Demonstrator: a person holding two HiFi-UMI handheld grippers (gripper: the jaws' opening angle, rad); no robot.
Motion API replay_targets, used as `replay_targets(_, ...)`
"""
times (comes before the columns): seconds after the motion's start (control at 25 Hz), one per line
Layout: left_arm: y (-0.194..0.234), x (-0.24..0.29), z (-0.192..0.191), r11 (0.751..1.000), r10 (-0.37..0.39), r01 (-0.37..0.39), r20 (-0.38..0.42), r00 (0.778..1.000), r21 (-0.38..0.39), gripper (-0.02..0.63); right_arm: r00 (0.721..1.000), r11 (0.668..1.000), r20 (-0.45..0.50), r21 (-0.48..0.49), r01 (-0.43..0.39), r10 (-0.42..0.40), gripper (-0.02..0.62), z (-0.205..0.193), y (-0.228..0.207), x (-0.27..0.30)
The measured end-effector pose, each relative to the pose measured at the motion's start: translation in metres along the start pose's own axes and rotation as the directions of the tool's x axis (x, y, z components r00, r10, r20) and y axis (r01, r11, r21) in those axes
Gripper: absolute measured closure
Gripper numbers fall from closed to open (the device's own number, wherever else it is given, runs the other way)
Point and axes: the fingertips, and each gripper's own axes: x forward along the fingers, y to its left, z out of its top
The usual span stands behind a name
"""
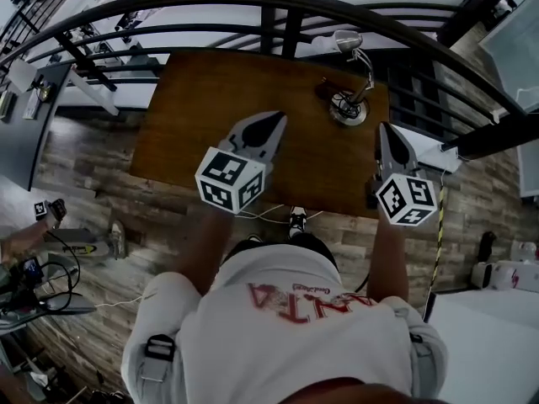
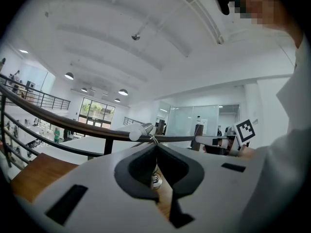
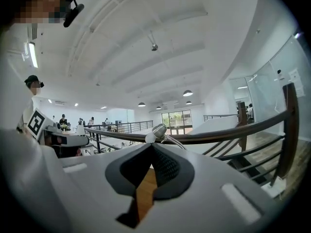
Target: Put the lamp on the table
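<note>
A small silver desk lamp (image 1: 350, 101) stands upright on the brown wooden table (image 1: 202, 116), near its far right corner, with its head (image 1: 347, 40) leaning toward the railing. My left gripper (image 1: 271, 124) hovers over the table's middle, shut and empty, apart from the lamp. My right gripper (image 1: 386, 129) is at the table's right edge, just right of the lamp base, shut with nothing in it. The lamp head (image 2: 141, 130) shows above the shut jaws in the left gripper view, and the lamp head (image 3: 158, 131) shows likewise in the right gripper view.
A curved dark railing (image 1: 278, 11) runs just behind the table, with a drop to a lower floor beyond. Wood flooring (image 1: 93, 175) surrounds the table. A white cabinet (image 1: 484, 343) stands at the right, and a tripod with gear (image 1: 42, 268) at the left.
</note>
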Motion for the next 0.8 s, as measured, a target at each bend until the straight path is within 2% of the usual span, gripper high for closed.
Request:
replay_targets(0.32, -0.009, -0.031, 0.018, 1.0, -0.008, 0.006, 0.057, 0.998, 0.024, 0.595, 0.999, 1.0, 0.033, -0.008, -0.02, 0.02, 0.593, 0.013, 0.026, -0.024)
replay_targets(0.8, -0.024, -0.034, 0.012, 1.0, -0.01, 0.009, 0.043, 0.999, 0.03, 0.595, 0.999, 0.999, 0.023, -0.001, -0.046, 0.046, 0.592, 0.008, 0.036, -0.031)
